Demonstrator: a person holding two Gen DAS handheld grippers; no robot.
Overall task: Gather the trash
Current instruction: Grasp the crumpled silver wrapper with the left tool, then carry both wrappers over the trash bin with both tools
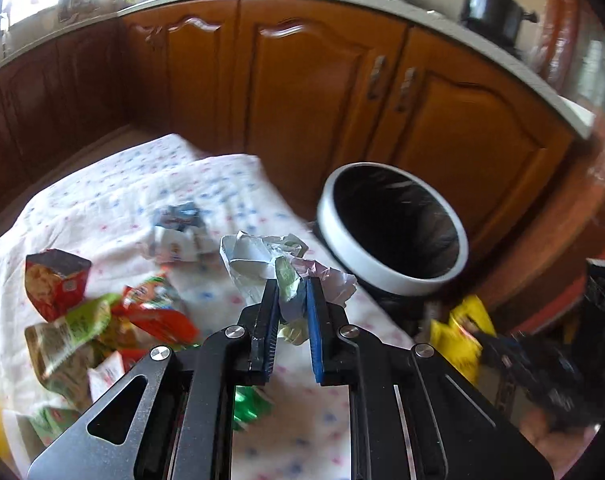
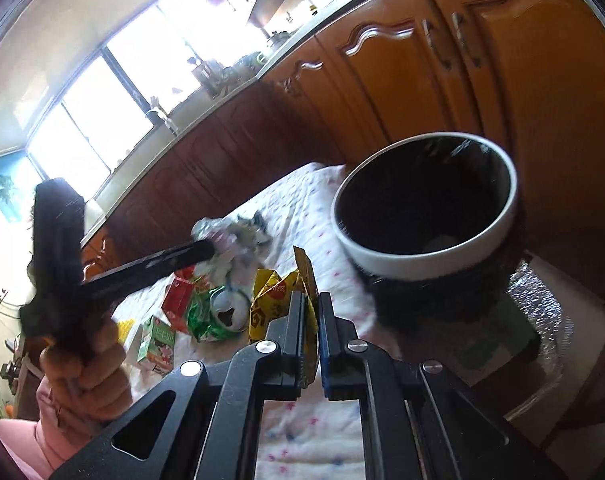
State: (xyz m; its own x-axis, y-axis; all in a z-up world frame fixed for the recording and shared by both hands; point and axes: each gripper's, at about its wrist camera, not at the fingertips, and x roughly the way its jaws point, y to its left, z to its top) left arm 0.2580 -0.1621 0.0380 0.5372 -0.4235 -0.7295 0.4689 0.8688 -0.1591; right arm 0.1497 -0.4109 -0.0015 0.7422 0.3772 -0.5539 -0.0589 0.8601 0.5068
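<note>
i have a crumpled white paper wrapper (image 1: 262,268) pinched in my left gripper (image 1: 292,300), its pads pressed onto a thin, creased fold of it, and it hangs over the edge of the table nearest the bin. my right gripper (image 2: 310,312) is clamped on a stiff yellow snack packet (image 2: 276,300), a torn corner of it poking up past the fingers, with the trash bin (image 2: 498,216) just beyond it. neither piece is in yet, so i judge both are on their way to being dropped.

the bin is round with a smooth white rim and a glossy black liner; it looks nearly empty, with only one pale scrap i can make out at the bottom. plenty is left on the flowered tablecloth (image 1: 114,208): a red and orange chip bag (image 1: 56,280) torn open near the left edge, a green foil packet (image 1: 70,332) beside it, a red wrapper (image 1: 158,312), a blue and white crumpled packet (image 1: 178,232) toward the middle, and a small green and red juice carton (image 2: 158,344) lying on its side. most of it is thin, crinkly film; the carton is boxy card. the cloth is soft and rumpled.
</note>
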